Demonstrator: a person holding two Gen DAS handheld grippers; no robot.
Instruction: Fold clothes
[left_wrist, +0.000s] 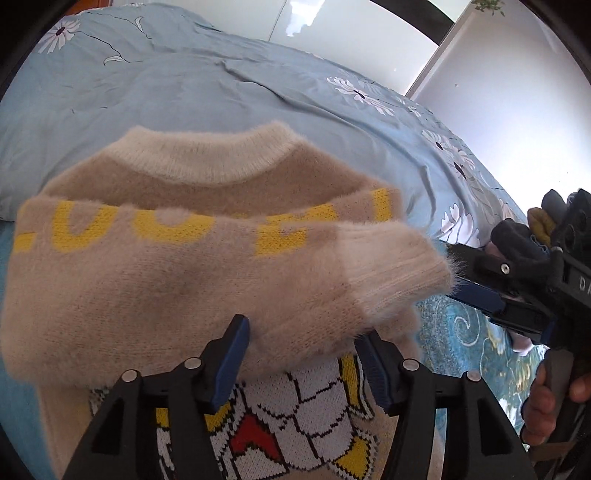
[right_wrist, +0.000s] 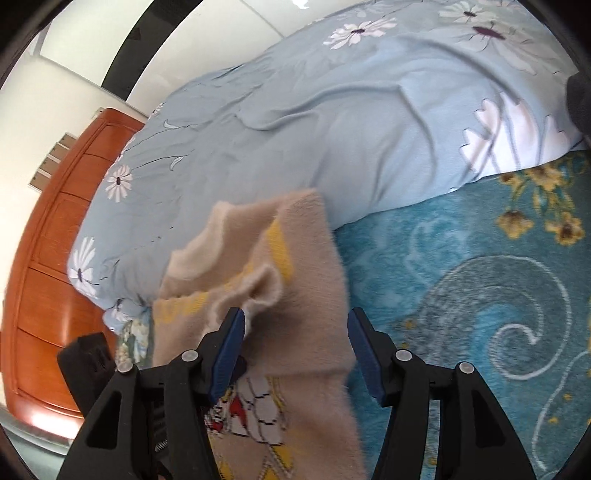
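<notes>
One fluffy beige sweater (left_wrist: 155, 280) lies on the bed in front of me, cream collar (left_wrist: 207, 155) pointing away toward the duvet, one sleeve (left_wrist: 207, 258) folded straight across its chest. That sleeve carries yellow block letters (left_wrist: 173, 225), and its cream ribbed cuff (left_wrist: 391, 262) ends at the sweater's right edge. Below the sleeve shows one knitted picture (left_wrist: 295, 421) in white, black, red and yellow.

My left gripper (left_wrist: 306, 363) hovers over the sweater's lower middle, its two blue-padded fingers spread apart with the sleeve's lower edge between them, not clamped. My right gripper (right_wrist: 295, 350) also stands with its jaws apart, over the sweater's right side; the left pad (right_wrist: 229, 347) sits just beside the cuff (right_wrist: 264, 291), the right pad is over the teal bedspread. From the left camera the right gripper (left_wrist: 458, 273) comes in from the side with its tips touching the cuff's fuzz, and my hand (left_wrist: 550, 402) holds its handle.

The sweater rests on one teal bedspread (right_wrist: 461, 295) with pale swirls and yellow flowers. Beyond the collar bulges one light-blue duvet (left_wrist: 221, 88) printed with white daisies, touching the sweater's top. At the bed's far left corner stands one orange wooden cabinet (right_wrist: 55, 236).
</notes>
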